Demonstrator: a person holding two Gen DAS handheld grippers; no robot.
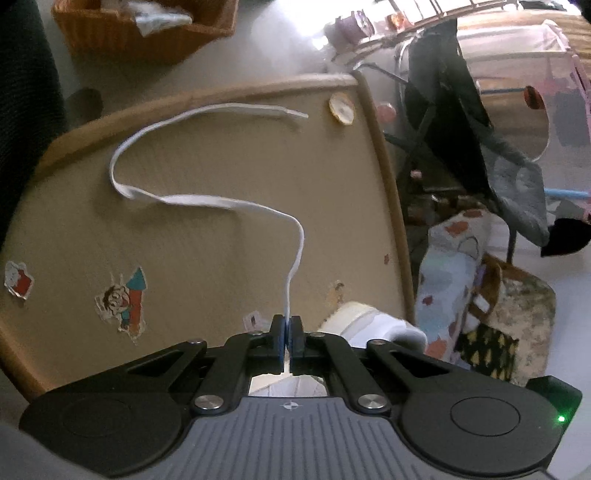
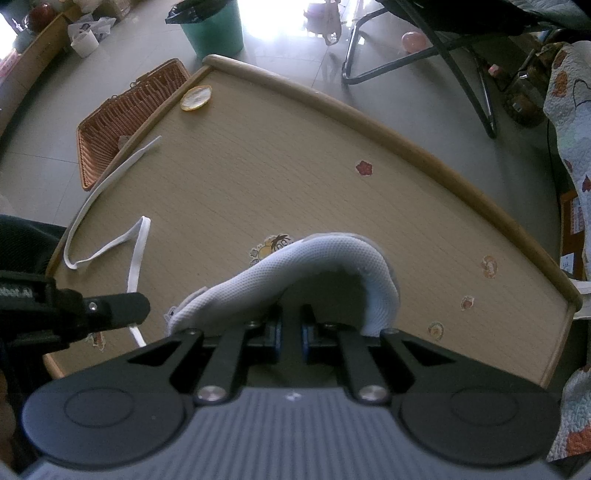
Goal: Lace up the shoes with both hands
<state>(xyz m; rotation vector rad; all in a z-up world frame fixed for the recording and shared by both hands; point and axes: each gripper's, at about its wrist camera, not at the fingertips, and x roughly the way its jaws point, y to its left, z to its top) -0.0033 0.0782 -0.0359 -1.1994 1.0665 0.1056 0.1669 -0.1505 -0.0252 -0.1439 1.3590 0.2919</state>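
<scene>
Left wrist: fingers (image 1: 287, 334) pinching lace (image 1: 207, 201), table (image 1: 221, 258), wicker basket (image 1: 140, 33) beyond

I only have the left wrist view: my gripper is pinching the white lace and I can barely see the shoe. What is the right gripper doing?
Observer: The right gripper sits inside the opening of the white shoe, its fingers slightly apart.
Operator: Is it gripping the shoe?
Observer: I cannot tell; the shoe's collar arches over the fingers and hides their tips.
Operator: Where does my lace run from that side?
Observer: From the left gripper the lace goes up the table, folds back to a bend near the left edge, then its free end points toward the wicker basket on the floor.
</scene>
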